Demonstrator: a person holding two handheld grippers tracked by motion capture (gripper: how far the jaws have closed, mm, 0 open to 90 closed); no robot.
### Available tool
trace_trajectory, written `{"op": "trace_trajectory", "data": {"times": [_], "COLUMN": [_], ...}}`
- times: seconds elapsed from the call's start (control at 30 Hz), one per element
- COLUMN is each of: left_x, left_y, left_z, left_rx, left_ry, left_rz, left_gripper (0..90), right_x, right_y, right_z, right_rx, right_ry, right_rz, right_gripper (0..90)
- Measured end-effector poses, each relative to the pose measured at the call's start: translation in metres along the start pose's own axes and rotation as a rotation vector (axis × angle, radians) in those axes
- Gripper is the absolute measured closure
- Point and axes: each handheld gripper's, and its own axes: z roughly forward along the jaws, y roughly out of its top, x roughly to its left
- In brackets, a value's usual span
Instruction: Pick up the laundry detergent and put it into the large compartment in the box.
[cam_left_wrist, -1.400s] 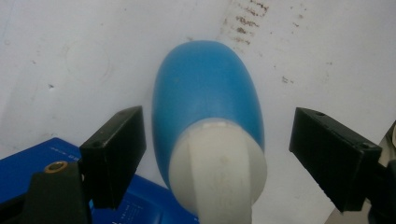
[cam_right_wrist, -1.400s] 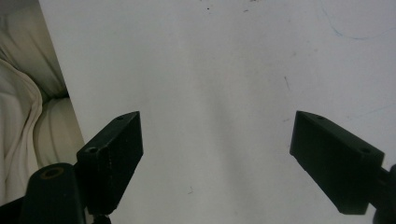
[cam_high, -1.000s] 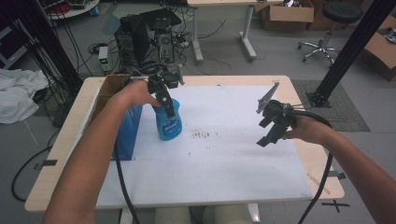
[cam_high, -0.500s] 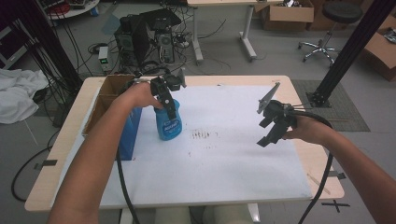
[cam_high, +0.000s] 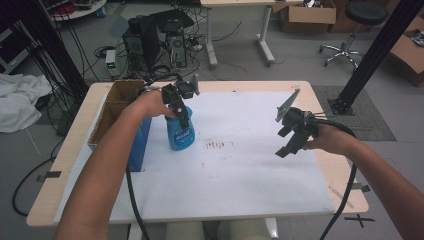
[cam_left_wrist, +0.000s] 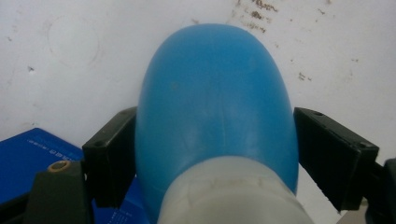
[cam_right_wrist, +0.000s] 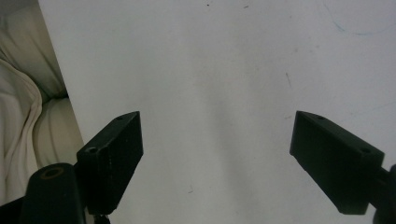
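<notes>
White sheet (cam_high: 240, 170) covering the table carries a blue bottle (cam_high: 180, 134), upright beside a cardboard box (cam_high: 114, 107); its label print is illegible. Left gripper (cam_left_wrist: 215, 154) jaws straddle the bottle's shoulders, seemingly touching both. Right gripper (cam_high: 291, 134) hangs spread wide, empty.

Spray bottle (cam_high: 180, 134) upright on table (cam_high: 250, 200), left-centre.
Cardboard box (cam_high: 116, 107) just left of bottle at table's left edge; left tool (cam_high: 181, 111) at bottle's top; right tool (cam_high: 291, 134) well apart, over right side.
</notes>
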Motion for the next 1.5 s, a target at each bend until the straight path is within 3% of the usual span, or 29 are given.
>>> {"op": "trace_trajectory", "data": {"times": [1.5], "left_x": [-0.0004], "left_y": [-0.0018], "left_z": [-0.0043], "left_rx": [-0.026], "left_ry": [0.020], "left_rz": [0.004], "left_gripper": [31.4], "right_x": [0.0011], "right_y": [0.0032], "right_z": [0.0001], "right_rx": [0.000], "right_ry": [-0.002], "right_rz": [0.001], "right_gripper": [17.0]}}
